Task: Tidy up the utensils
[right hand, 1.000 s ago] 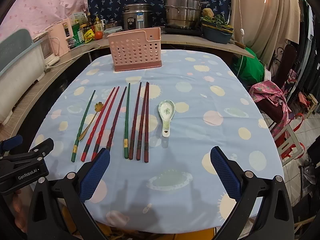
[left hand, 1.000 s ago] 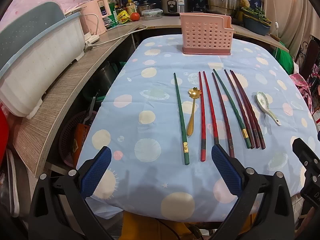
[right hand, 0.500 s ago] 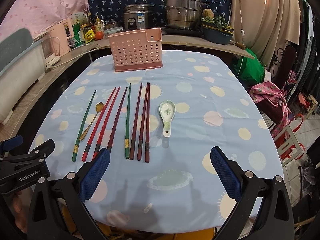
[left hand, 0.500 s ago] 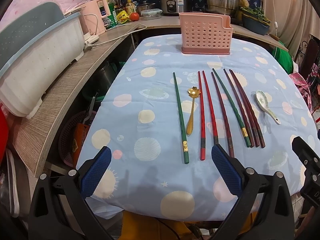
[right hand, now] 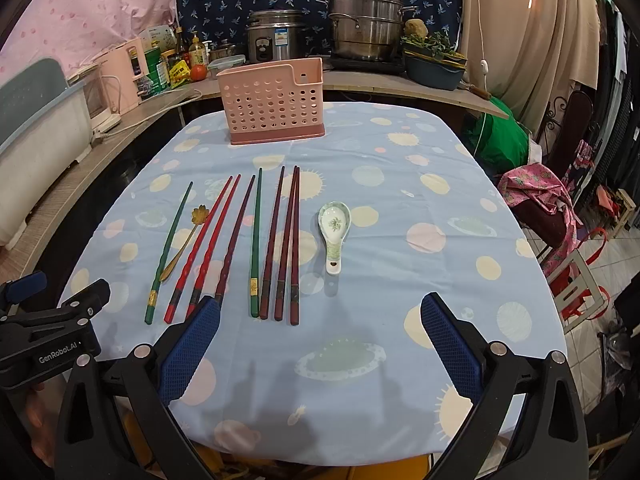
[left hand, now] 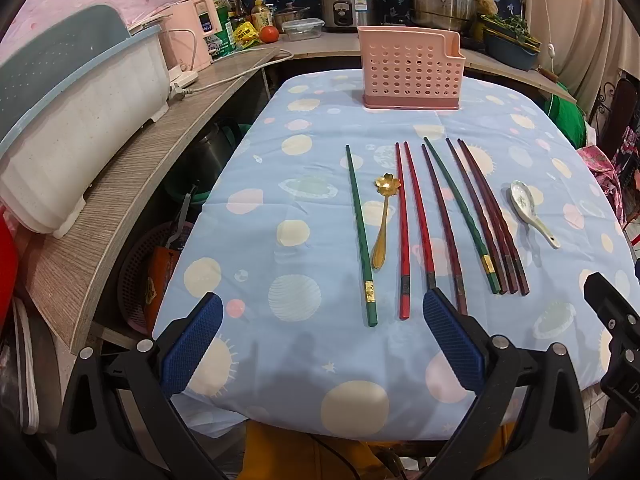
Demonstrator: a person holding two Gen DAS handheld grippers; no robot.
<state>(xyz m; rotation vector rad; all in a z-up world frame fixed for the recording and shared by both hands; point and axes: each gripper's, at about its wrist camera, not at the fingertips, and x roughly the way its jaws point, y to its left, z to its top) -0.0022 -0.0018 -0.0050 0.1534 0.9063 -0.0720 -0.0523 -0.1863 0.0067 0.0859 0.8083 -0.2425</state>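
Perforated pink plastic caddy [left hand: 412,68], slender lacquered chopsticks [left hand: 440,220]

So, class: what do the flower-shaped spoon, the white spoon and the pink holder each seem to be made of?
Flower-shaped spoon: probably metal, with a shiny gold finish.
White spoon: likely glazed ceramic, glossy white with a green printed motif.
Pink holder: apparently moulded plastic, matt, with rows of punched round holes.

Matt pale-blue spotted cloth tablecloth [left hand: 304,216]; perforated pink plastic utensil holder [left hand: 411,67]; shiny gold metal spoon [left hand: 383,224]; glossy white ceramic spoon [right hand: 334,229].
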